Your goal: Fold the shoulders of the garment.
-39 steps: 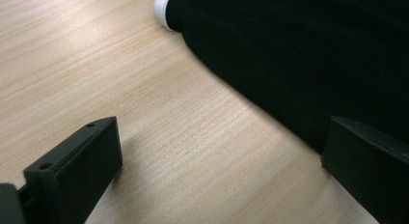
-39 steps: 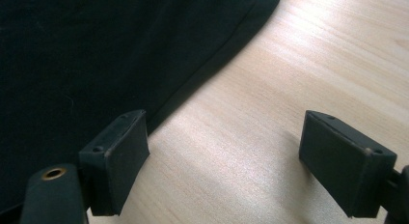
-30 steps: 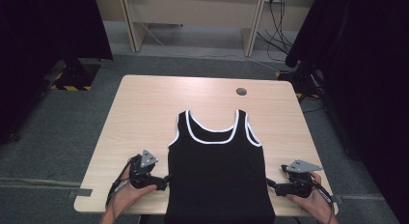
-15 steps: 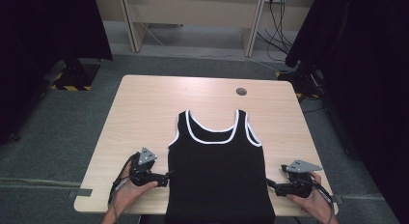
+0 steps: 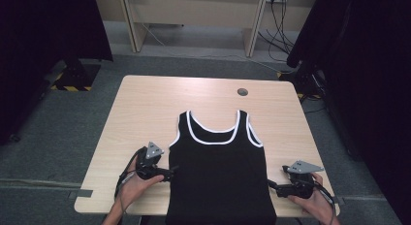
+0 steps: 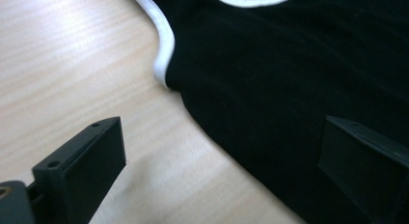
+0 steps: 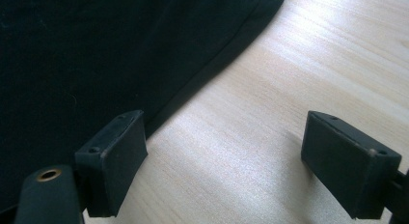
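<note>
Two tools stand wide open and empty at the side seams of the black tank top (image 5: 220,176) lying flat at the table's (image 5: 145,108) 6 o'clock edge: left tool (image 5: 170,173) and right tool (image 5: 272,184) should, I judge, each slide one jaw under its seam before closing

bare table (image 5: 145,108) left, right and beyond the tank top (image 5: 220,176), cable hole (image 5: 242,92) near far edge
</note>
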`<state>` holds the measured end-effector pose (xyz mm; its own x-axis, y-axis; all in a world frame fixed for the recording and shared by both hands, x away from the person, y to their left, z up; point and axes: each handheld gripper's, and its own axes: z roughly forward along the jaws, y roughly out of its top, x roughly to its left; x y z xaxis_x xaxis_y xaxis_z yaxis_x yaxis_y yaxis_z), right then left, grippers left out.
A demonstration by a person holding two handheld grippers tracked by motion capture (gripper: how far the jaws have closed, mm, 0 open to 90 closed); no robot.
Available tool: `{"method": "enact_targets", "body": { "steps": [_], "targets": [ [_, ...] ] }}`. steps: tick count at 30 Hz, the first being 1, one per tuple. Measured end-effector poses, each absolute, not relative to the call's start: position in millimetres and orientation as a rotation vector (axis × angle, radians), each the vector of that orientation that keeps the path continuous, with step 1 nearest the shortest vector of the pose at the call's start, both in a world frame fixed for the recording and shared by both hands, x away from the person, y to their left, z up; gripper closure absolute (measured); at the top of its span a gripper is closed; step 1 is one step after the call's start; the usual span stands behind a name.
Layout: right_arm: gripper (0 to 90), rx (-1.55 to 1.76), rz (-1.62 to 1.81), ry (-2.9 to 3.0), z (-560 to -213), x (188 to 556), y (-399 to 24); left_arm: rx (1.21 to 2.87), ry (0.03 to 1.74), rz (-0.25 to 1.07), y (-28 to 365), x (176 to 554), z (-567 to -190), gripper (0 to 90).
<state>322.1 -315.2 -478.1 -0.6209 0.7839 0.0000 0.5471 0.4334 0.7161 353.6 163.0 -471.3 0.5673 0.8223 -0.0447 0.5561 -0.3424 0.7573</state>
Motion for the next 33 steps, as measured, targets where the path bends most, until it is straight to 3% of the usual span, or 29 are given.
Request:
{"method": "enact_targets", "body": {
  "steps": [11,33],
  "targets": [
    [16.7,1.14,0.994,2.36,-478,322,-315,1.999,1.097,0.463,143,400,-450,5.6],
    [16.7,1.137,0.996,2.363,-478,322,-315,1.985,1.172,0.448,119,461,-454,11.4]
  ]
}}
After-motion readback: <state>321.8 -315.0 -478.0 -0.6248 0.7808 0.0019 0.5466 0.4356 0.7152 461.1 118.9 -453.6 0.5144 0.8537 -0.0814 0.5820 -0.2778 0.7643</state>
